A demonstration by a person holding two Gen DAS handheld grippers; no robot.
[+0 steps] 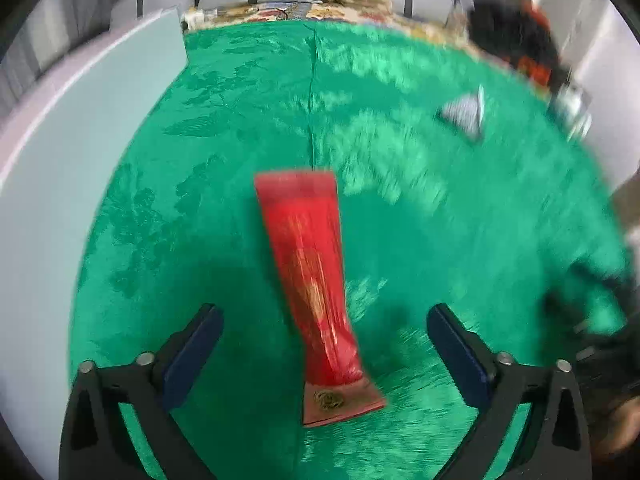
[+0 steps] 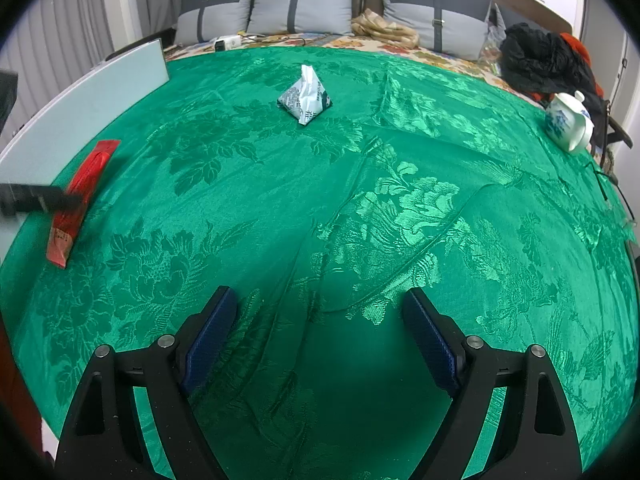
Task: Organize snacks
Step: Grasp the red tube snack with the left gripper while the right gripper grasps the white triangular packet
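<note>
Both claws spread wide and empty over the green cloth (image 2: 360,200).

The red snack packet (image 1: 316,280) lies lengthwise between the left gripper's (image 1: 324,344) fingers, untouched, near the cloth's 9 o'clock edge by a pale board (image 2: 80,96). The right gripper (image 2: 316,328) faces bare cloth; the white pyramid packet (image 2: 305,96) sits at 12 o'clock, a teapot (image 2: 568,122) at 2. Pillows (image 2: 304,6) line the bedhead.

The left wrist view looks steeply down, close over the green cloth (image 1: 240,120), with the red packet (image 1: 316,280) running from centre to 6 o'clock, its picture blurred. The right wrist view sits further back and flatter, facing the cushions (image 2: 304,4) at 12 o'clock. Both share the cloth, the red packet (image 2: 80,196) at 9 o'clock, and the white pouch (image 2: 305,96)
</note>
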